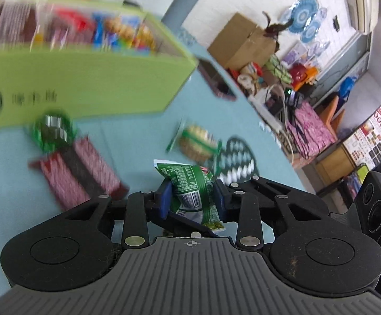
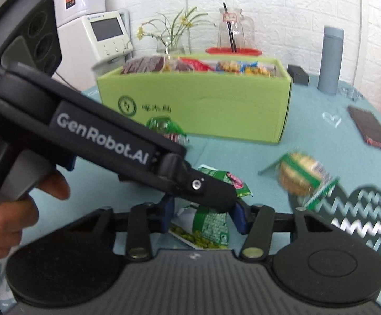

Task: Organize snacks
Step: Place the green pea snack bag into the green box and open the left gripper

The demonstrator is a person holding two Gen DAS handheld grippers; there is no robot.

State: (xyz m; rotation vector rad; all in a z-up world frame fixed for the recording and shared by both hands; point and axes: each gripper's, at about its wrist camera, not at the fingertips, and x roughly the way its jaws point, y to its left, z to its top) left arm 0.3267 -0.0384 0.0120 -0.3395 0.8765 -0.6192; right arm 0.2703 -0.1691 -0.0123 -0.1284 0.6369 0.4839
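Note:
My left gripper (image 1: 191, 198) is shut on a green snack packet (image 1: 188, 181), barcode side up, just above the blue tablecloth. In the right wrist view the left gripper (image 2: 224, 199) reaches in from the left, and that packet's top (image 2: 224, 181) pokes out past its finger. My right gripper (image 2: 205, 214) is shut on a green pea packet (image 2: 208, 225), with its blue pads against the packet's sides. The left finger covers the area between the two green parts, so I cannot tell whether they are one packet. The light green box (image 2: 216, 105) behind holds several snacks.
A biscuit packet (image 2: 300, 176), a red-striped packet (image 1: 80, 176) and another green packet (image 2: 164, 127) lie loose on the cloth. A heart-shaped trivet (image 2: 361, 210) and a phone (image 2: 370, 128) lie to the right, with a grey bottle (image 2: 331, 60) behind. A hand (image 2: 6, 223) holds the left gripper.

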